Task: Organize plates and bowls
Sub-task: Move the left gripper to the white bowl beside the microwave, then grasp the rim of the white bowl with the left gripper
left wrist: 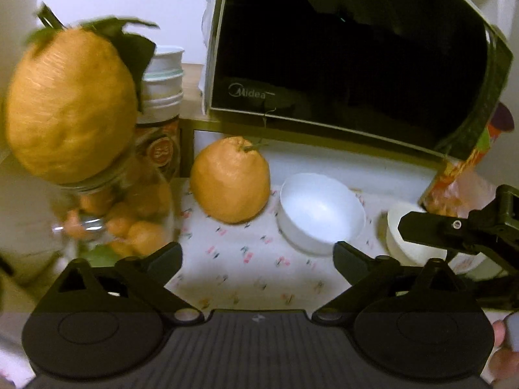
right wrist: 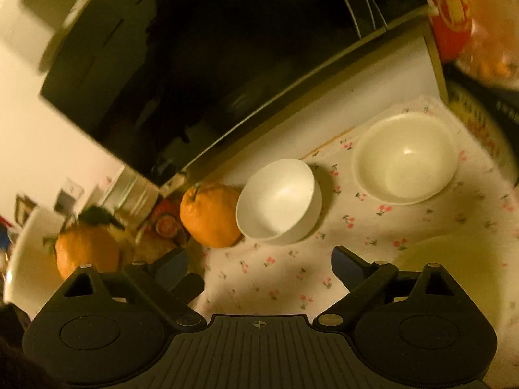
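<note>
We've got the left gripper (left wrist: 258, 257) spread wide with nothing between its jaws, hanging over the flowered cloth (left wrist: 246, 259), and the right gripper (right wrist: 259, 264) is just as wide and just as empty above the same cloth. Ahead of us a white bowl (right wrist: 279, 199) sits touching an orange (right wrist: 209, 215), with a cream bowl (right wrist: 404, 157) apart from it on the far side. Behind them we see a black-doored microwave (left wrist: 340, 48), and in the left view a second orange (left wrist: 69, 102) perched on a glass jar (left wrist: 113, 214).
</note>
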The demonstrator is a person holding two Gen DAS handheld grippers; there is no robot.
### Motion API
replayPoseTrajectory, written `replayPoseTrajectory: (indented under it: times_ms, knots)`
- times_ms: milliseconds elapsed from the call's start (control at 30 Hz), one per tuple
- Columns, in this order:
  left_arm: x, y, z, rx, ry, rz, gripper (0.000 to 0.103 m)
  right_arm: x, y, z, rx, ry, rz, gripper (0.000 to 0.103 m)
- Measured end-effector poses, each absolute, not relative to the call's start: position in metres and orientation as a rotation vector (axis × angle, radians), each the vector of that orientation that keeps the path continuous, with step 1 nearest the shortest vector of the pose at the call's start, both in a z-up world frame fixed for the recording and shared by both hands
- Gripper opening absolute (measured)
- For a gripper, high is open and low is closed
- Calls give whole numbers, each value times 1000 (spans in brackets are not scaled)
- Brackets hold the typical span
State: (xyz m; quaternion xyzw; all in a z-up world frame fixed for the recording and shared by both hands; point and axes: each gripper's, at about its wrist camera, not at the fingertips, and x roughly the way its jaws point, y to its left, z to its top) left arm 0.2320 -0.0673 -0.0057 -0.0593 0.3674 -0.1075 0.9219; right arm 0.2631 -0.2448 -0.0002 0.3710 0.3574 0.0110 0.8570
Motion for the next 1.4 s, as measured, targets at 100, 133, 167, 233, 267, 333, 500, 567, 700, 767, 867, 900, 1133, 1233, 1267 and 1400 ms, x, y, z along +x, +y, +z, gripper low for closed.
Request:
replayPoseTrajectory:
  times_ms: [100,133,167,233,267,333,500,567,700,767,867,900,1133,1233,1267,1400]
  knots:
    - [249,-68,-16,-189,767,-269,74,278,-255,-17,860,750,37,96]
    - [253,-70,-18,-202,770,-284,66,282,-258,-22,877,750,29,92]
    - [258,-72,-21,-213,773,-299,59,286,-260,-26,886,747,18,89]
    - [265,-75,-26,-224,774,-316,51,293,-264,-34,896,753,-5,74]
    - [267,-77,-27,-228,772,-323,47,295,-266,-38,906,755,-16,70]
    - [272,-80,-31,-236,770,-333,45,299,-269,-43,926,756,-29,59]
    - [284,-88,-42,-238,780,-327,36,307,-271,-50,919,744,-69,44]
    - [286,-91,-45,-237,780,-326,31,309,-270,-52,919,746,-74,40]
    - [290,-94,-47,-225,777,-322,26,315,-265,-56,894,752,-91,31]
    - [291,-94,-48,-225,777,-313,21,317,-264,-59,889,753,-102,27]
    - [294,-95,-50,-223,778,-298,17,319,-265,-63,893,755,-119,22]
    - [294,-96,-52,-222,779,-296,16,320,-266,-65,895,755,-124,21]
    - [296,-101,-52,-196,777,-305,12,321,-264,-67,892,754,-124,14]
    - [294,-101,-50,-192,780,-307,12,320,-262,-64,885,763,-129,15]
    - [292,-101,-49,-193,781,-308,12,319,-262,-63,884,763,-129,15]
    - [286,-98,-42,-186,776,-307,12,315,-260,-54,884,761,-124,15]
